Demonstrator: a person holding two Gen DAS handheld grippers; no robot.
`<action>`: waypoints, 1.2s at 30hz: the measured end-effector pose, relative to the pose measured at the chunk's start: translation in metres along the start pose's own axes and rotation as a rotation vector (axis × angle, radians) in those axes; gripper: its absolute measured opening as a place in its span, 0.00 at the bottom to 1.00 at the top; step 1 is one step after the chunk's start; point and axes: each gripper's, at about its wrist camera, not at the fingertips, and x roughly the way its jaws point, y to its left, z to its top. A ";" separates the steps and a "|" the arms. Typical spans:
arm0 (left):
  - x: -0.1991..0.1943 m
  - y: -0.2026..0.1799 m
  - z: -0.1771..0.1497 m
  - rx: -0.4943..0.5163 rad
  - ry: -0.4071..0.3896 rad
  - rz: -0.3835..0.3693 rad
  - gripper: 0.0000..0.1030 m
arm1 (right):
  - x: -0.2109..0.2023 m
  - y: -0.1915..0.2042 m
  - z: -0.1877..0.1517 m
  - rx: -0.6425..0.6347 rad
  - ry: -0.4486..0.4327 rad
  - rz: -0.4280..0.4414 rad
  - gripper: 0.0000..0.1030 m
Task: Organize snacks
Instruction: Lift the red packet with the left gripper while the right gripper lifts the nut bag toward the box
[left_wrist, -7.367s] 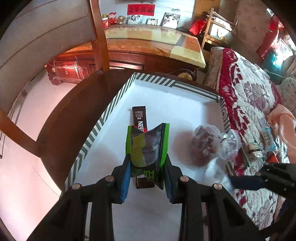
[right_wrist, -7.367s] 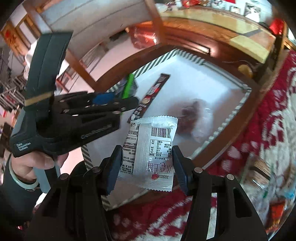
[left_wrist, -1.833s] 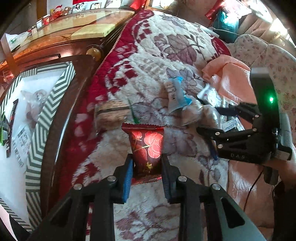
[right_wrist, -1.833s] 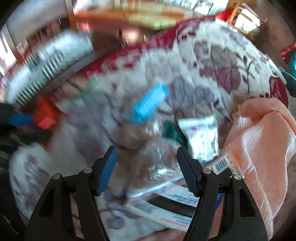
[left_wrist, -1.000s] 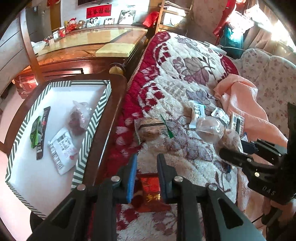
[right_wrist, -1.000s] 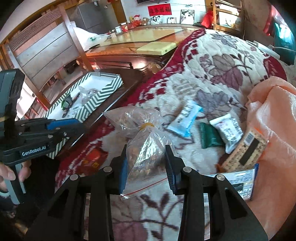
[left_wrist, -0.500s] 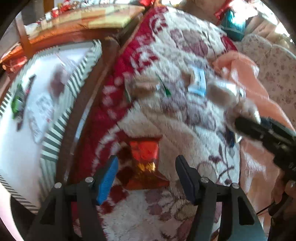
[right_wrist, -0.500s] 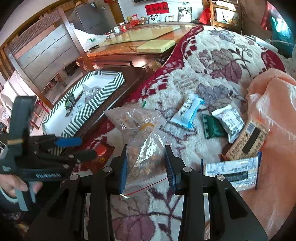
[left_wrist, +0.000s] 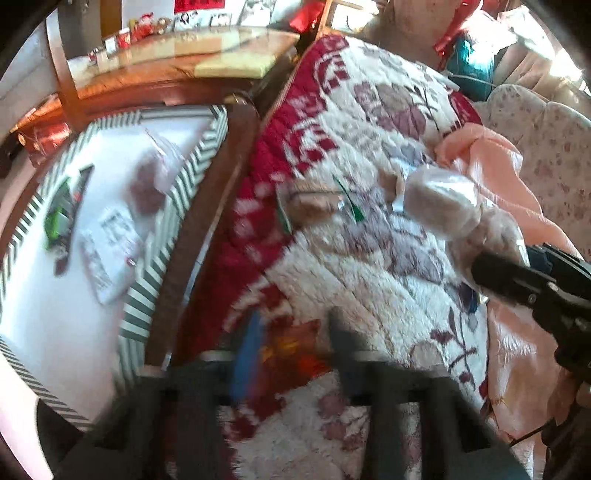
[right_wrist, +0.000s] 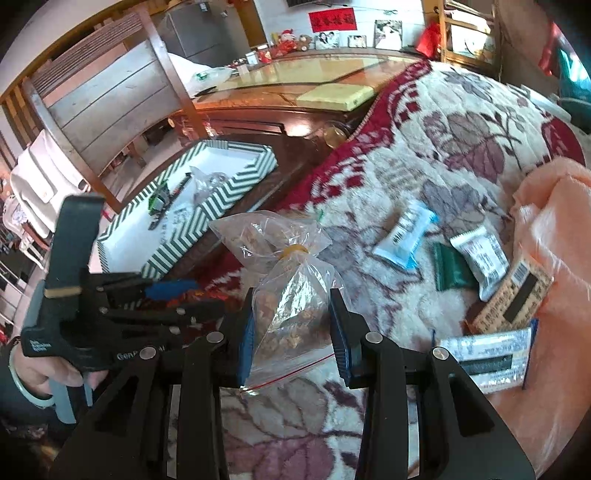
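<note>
Lowered left gripper (left_wrist: 291, 347) closes around red packet (left_wrist: 291, 350).

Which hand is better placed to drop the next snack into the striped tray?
Right: its claw already grips the clear snack bag. The left claw, though closer to the striped tray, is only closing around the red packet.

Left gripper (left_wrist: 291, 354): jaws, spread wide half a second ago, now closing around the red snack packet (left_wrist: 295, 350) lying on the floral blanket (left_wrist: 369, 266). Green pouch (left_wrist: 55, 221) and white sachet (left_wrist: 107, 251), gripper-held seven seconds ago, now inside the striped box (left_wrist: 147, 295).
</note>
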 end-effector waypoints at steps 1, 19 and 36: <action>-0.001 0.003 0.000 -0.006 0.001 0.000 0.04 | 0.000 0.002 0.001 -0.003 -0.002 0.001 0.34; 0.024 0.017 -0.027 -0.089 0.161 -0.080 0.78 | 0.005 0.002 -0.003 0.013 0.024 0.014 0.34; -0.015 0.019 -0.017 -0.025 0.002 0.039 0.34 | -0.001 0.024 0.007 -0.041 0.006 0.029 0.34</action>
